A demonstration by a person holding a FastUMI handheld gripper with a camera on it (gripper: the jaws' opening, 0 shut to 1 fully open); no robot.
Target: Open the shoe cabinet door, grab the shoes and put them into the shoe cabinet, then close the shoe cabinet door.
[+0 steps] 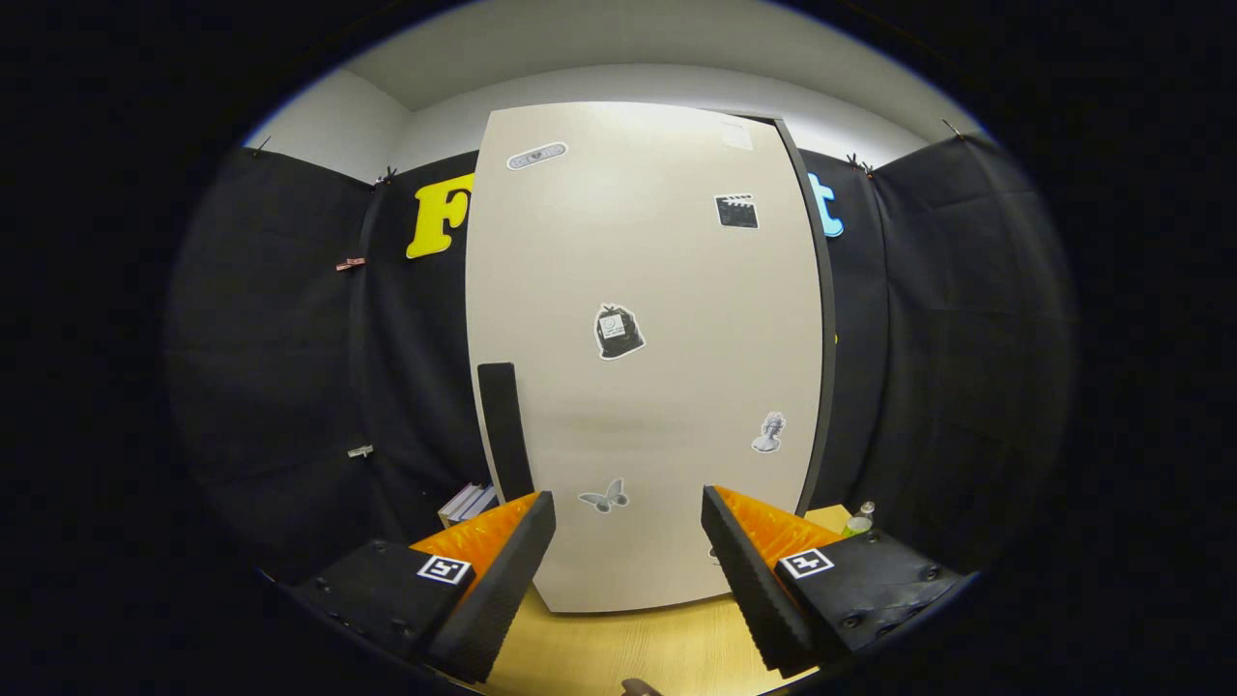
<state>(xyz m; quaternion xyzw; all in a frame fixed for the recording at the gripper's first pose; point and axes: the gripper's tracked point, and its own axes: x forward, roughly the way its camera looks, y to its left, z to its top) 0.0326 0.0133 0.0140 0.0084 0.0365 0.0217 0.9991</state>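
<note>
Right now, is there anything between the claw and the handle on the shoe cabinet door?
Nothing visible. The claw is open, facing the closed cabinet door. The dark handle sits just above and beyond its left finger, with only open air between them.

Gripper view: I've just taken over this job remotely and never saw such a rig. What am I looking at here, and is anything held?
The camera rides on a handheld gripper and looks forward along its two fingers, which stand open with nothing between them. Beyond them is the shoe cabinet door, pale, closed and dotted with stickers, with a dark handle near its left edge. The cabinet stands on a wooden surface. Books lie left of the cabinet; a small bottle stands to its right.
</note>
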